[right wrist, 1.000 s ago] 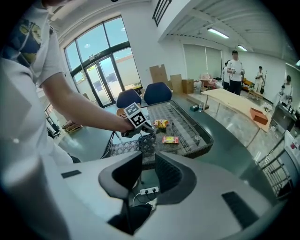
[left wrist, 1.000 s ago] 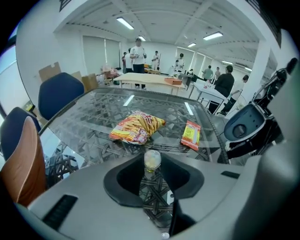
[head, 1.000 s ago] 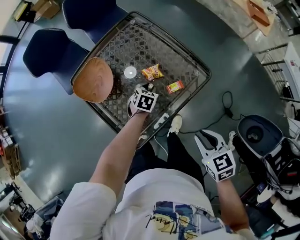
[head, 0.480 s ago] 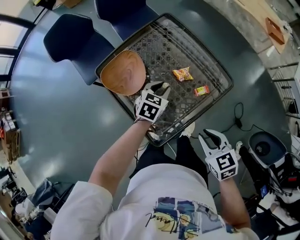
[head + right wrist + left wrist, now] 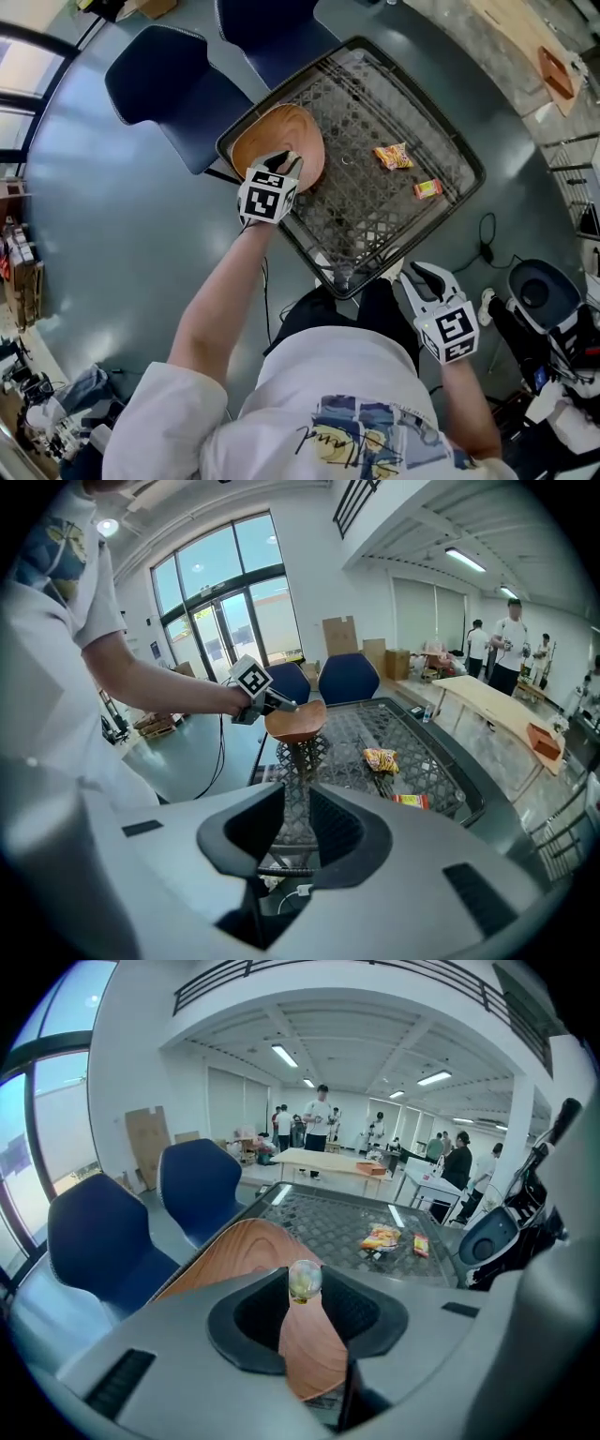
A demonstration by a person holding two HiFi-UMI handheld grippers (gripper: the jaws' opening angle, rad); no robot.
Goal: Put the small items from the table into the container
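Mesh tabletop [image 5: 375,220] below: my left gripper [image 5: 285,163] pinches a small clear ball [image 5: 303,1282] over the wooden bowl [image 5: 272,139]; right gripper [image 5: 424,275] hangs parted, empty, farther off.

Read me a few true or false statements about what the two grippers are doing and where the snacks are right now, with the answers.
1. The left gripper holds a small clear round item between its fingers, over the round wooden bowl. True.
2. The right gripper grips the yellow snack packet. False: its fingers stand apart and empty, and that packet lies on the dark mesh table.
3. The small red packet lies inside the bowl. False: it lies on the table near the yellow packet.
4. Two blue chairs stand beside the table. True.
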